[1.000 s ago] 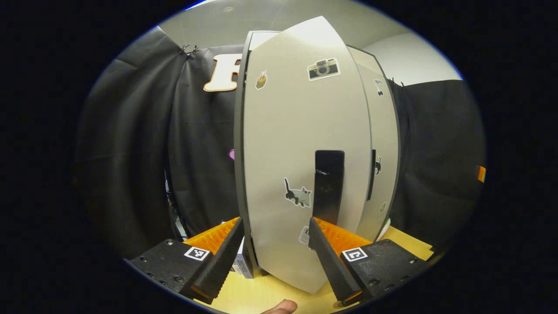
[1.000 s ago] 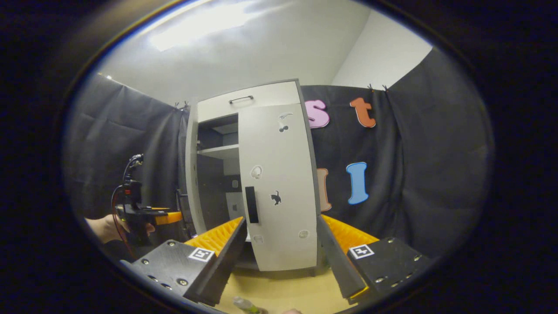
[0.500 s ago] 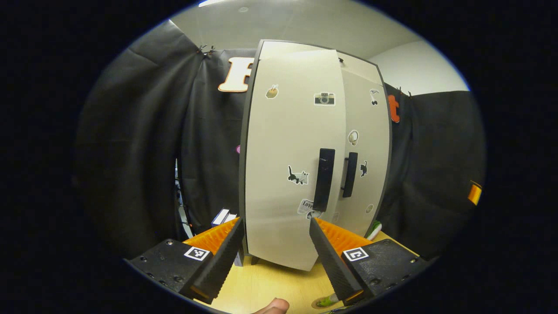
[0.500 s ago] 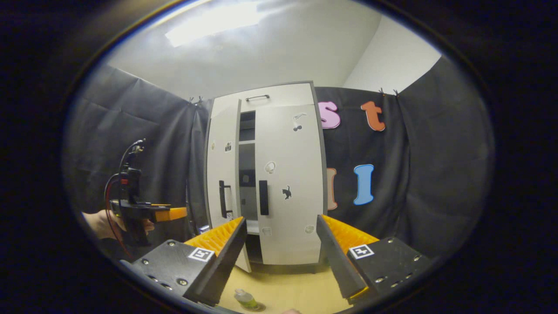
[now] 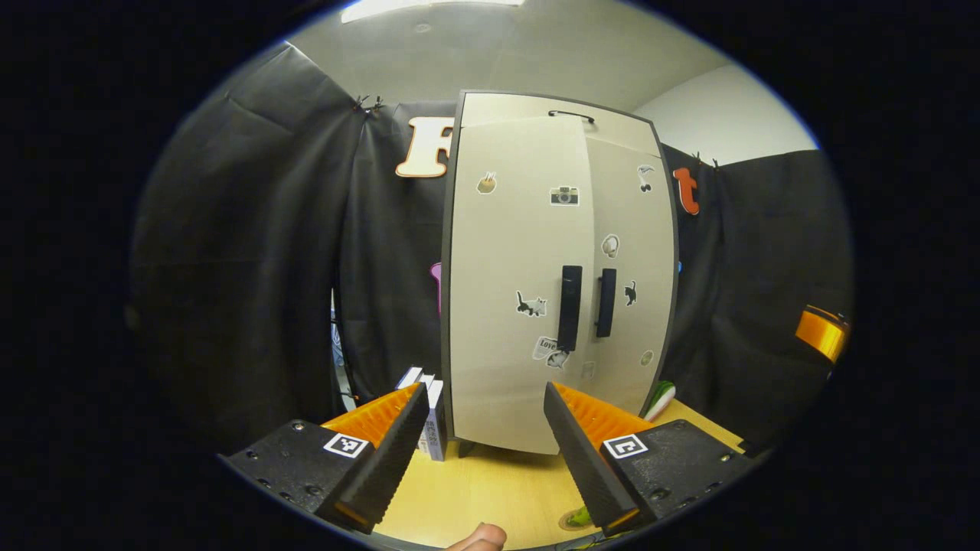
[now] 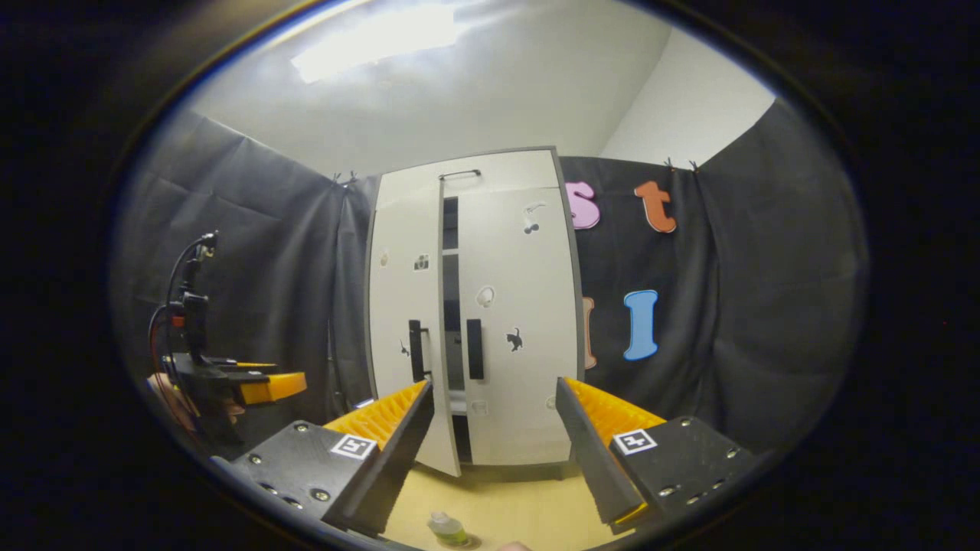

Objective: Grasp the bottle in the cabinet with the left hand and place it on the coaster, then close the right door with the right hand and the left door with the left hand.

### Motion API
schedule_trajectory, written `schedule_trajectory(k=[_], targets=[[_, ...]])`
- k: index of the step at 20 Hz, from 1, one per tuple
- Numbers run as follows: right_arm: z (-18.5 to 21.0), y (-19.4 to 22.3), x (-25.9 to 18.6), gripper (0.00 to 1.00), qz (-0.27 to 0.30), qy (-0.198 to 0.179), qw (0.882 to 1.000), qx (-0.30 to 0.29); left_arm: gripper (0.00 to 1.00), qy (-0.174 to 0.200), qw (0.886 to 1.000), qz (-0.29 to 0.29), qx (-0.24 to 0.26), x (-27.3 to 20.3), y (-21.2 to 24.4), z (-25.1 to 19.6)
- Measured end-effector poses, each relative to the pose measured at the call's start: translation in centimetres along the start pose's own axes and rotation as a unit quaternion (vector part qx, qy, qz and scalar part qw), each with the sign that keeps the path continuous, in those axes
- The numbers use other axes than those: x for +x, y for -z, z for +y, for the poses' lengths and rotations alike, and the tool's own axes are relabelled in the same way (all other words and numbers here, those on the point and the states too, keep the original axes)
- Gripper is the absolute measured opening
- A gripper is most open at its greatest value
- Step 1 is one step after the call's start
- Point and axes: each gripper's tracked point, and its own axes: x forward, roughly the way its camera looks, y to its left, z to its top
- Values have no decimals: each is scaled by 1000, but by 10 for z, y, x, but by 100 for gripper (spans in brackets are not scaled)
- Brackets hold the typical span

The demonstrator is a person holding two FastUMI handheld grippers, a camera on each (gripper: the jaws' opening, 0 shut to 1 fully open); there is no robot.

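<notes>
The white cabinet stands on the table. In the right gripper view its right door is shut. Its left door stands slightly ajar, leaving a narrow dark gap. In the left gripper view the left door and right door look nearly flush. The small green bottle stands upright on the round coaster in front of the cabinet, apart from both grippers. A sliver of the bottle shows by my left gripper's finger. My left gripper is open and empty, back from the door. My right gripper is open and empty.
A hand holds the left gripper at the far left, and the right gripper peeks in at the far right. Small boxes stand left of the cabinet, a green-and-white object right of it. Wooden table lies in front.
The left door has swung from wide open to almost shut. My left gripper has drawn back from the cabinet. The right gripper has backed off a little.
</notes>
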Motion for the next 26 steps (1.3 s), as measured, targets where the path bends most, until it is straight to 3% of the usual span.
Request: schedule_trajectory(k=[3, 5, 6, 9, 10, 11, 12, 13, 16, 17, 19, 26], targets=[[13, 5, 13, 97, 8, -9, 1000, 5, 96, -13, 1000, -5, -5, -5, -5, 10], [9, 9, 17, 97, 15, 7, 1000, -2, 96, -14, 1000, 1, -5, -7, -4, 10], [12, 9, 18, 92, 15, 9, 1000, -4, 96, -11, 1000, -7, -1, -7, -8, 10], [23, 11, 21, 92, 19, 0, 1000, -4, 92, -7, 1000, -19, 14, -4, -10, 7], [23, 11, 22, 96, 21, 3, 1000, -10, 96, -5, 1000, -17, 20, -4, -8, 3], [21, 13, 22, 92, 24, 9, 1000, -14, 92, -1, 1000, -18, 21, -3, -8, -3], [20, 15, 22, 96, 27, 14, 999, -17, 92, 10, 1000, -22, 20, -1, -9, -11], [20, 17, 21, 92, 30, 17, 999, -15, 92, 20, 999, -22, 18, 0, -8, -18], [18, 20, 18, 92, 43, 29, 999, -15, 95, 46, 998, -23, 19, 3, -6, -33], [16, 21, 17, 96, 45, 33, 998, -13, 96, 53, 998, -22, 20, 4, -4, -37], [18, 18, 15, 92, 45, 35, 998, -3, 95, 71, 997, -15, 19, 4, 3, -45], [9, 10, 14, 96, 46, 49, 998, -2, 96, 72, 997, -18, 31, 0, 1, -50]])
